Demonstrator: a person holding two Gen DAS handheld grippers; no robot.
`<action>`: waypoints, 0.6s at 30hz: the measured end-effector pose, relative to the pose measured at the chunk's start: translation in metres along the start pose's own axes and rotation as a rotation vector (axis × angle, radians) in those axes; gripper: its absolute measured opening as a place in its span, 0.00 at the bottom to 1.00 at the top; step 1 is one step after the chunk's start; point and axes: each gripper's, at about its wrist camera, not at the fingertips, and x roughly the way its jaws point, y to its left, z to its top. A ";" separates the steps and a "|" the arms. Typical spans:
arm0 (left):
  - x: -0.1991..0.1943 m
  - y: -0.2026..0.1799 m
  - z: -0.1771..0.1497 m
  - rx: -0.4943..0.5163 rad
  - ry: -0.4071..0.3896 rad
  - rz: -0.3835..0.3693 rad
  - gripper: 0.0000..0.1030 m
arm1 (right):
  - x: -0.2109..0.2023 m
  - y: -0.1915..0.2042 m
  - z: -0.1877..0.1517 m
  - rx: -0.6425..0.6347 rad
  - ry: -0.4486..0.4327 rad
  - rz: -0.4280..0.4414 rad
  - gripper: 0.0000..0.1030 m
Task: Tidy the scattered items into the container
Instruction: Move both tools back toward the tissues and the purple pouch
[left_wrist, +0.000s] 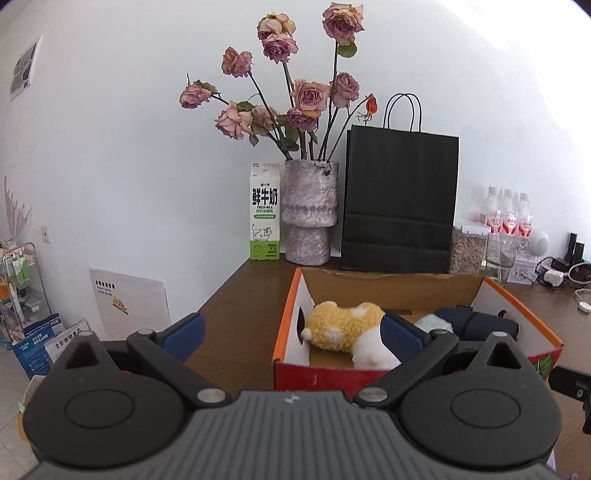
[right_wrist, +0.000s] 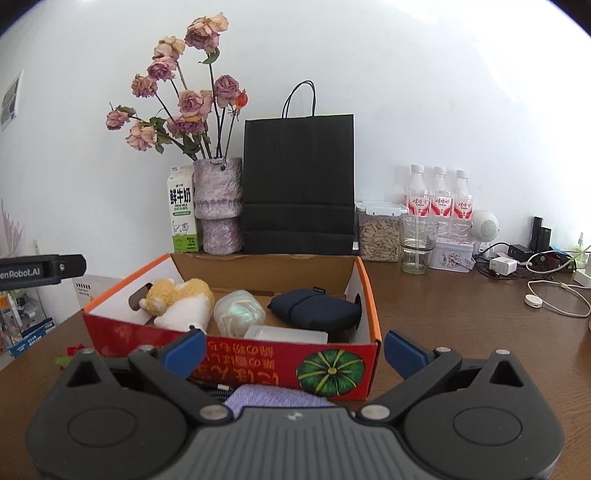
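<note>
Four things already lie in the cardboard box (right_wrist: 369, 295); left to right in my right view they are the yellow-and-white plush toy (right_wrist: 181, 301), a pale wrapped bundle (right_wrist: 238, 312), a clear flat case (right_wrist: 286, 334) low against the front wall, and the navy pouch (right_wrist: 317, 308).

My left gripper (left_wrist: 291, 332) hangs just short of the box's left front corner, spread wide with nothing between its blue pads (left_wrist: 184, 330); its right pad overlaps the plush in that view, though I cannot tell whether it touches.

My right gripper (right_wrist: 293, 349) is also wide open and empty, facing the red front wall. Just under its nose, on the table (right_wrist: 461, 314) in front of the box, lies a lilac knitted cloth (right_wrist: 273, 400) with a cable end (right_wrist: 216, 387) beside it. These look like the leftovers, so picking up the cloth seems the step in hand.

To do it well, I would tip the right gripper down and come onto the cloth from above, pinching a good fold. I would keep the cable out of the pinch, then lift clear of the front wall before crossing to the open space in the box.
</note>
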 end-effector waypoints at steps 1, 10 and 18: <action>-0.003 0.003 -0.004 0.004 0.012 0.005 1.00 | -0.002 0.001 -0.004 -0.005 0.011 -0.001 1.00; -0.020 0.031 -0.047 0.012 0.140 0.013 1.00 | -0.022 0.003 -0.043 -0.033 0.109 -0.028 1.00; -0.015 0.031 -0.073 0.008 0.246 -0.053 1.00 | -0.022 0.004 -0.063 -0.031 0.162 -0.058 1.00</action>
